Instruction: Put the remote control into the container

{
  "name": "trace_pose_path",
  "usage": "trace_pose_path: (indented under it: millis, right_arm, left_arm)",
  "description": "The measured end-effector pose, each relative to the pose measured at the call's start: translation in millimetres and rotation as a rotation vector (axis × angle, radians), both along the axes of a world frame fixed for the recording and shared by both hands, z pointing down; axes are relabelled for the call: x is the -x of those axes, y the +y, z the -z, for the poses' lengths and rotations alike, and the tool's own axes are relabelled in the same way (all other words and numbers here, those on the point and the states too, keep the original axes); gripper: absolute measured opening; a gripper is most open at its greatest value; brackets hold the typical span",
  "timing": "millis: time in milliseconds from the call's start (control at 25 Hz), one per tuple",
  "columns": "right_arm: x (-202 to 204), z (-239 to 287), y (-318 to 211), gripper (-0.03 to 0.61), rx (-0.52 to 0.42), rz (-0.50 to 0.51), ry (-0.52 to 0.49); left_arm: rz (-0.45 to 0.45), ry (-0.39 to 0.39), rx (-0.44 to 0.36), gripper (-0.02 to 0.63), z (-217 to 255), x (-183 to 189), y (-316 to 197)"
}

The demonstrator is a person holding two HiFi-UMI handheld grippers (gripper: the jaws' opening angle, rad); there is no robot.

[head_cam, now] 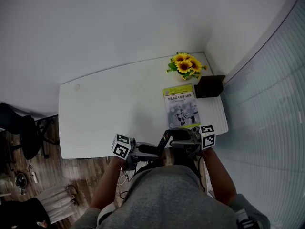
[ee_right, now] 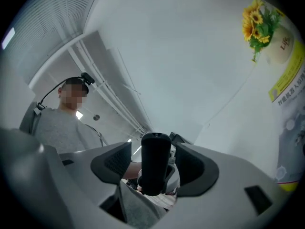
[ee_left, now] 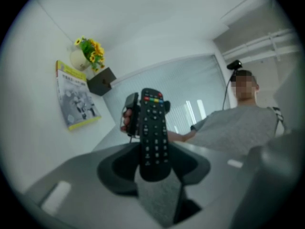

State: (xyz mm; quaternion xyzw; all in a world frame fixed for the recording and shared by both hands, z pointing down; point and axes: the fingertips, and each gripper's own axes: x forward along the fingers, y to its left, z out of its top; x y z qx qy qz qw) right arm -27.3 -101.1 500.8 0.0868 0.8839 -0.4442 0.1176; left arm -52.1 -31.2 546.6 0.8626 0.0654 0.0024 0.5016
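Note:
The black remote control [head_cam: 164, 140] hangs in the air just off the white table's [head_cam: 105, 113] near edge, between my two grippers. My left gripper [head_cam: 150, 150] is shut on its lower end; in the left gripper view the remote [ee_left: 153, 128] sticks out from the jaws [ee_left: 153, 165] with its buttons facing the camera. My right gripper [head_cam: 177, 138] is open around the other end: the remote's tip [ee_right: 155, 175] sits between the pads [ee_right: 114, 160] with a gap on each side. The container, a dark open box [head_cam: 209, 86], stands at the table's far right.
A yellow-edged book [head_cam: 180, 106] lies between me and the box. A vase of sunflowers [head_cam: 185, 66] stands behind them at the far corner. Window blinds [head_cam: 267, 104] run along the right side. A black office chair [head_cam: 21, 128] stands left of the table.

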Motion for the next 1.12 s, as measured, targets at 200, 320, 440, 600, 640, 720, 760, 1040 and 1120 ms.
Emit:
trace_pose_path:
  millis: [200,320,440,600,640,720,760,1040,1120]
  right_arm:
    - [1,-3,0,0.293,-0.02,-0.029,0.03]
    - [2,-6,1,0.291,-0.009,-0.037,0.052]
    - [3,-10,2,0.29,0.023,-0.037,0.061]
    - [3,-11,0,0.251,0.035,-0.061,0.064]
    - [2,-12,-1,0.226,0.038,-0.069,0.066]
    - [2,-15,-2,0.219,0.047,-0.075,0.073]
    - [2,-16,-2,0.219,0.05,-0.074,0.075]
    - [7,-16,-2,0.219,0.052,-0.066,0.07]
    - [9,-17,-4,0.219,0.051,-0.067,0.073]
  left_arm:
    - [0.002,0.075,0.043,0.192,4,-2,5]
    - [0.006,0.104,0.062,0.192,2,-5,9]
    - [-0.006,0.114,0.073,0.192,-1,-9,12]
    - [-0.008,0.112,0.086,0.192,-5,-9,10]
    - [-0.005,0.114,0.09,0.192,-6,-9,9]
    - [-0.003,0.116,0.097,0.192,-9,-9,9]
    - [-0.005,0.116,0.099,0.192,-11,-9,9]
    - [-0.02,0.13,0.109,0.192,-11,-8,9]
    - [-0.023,0.131,0.109,0.192,-11,-7,8]
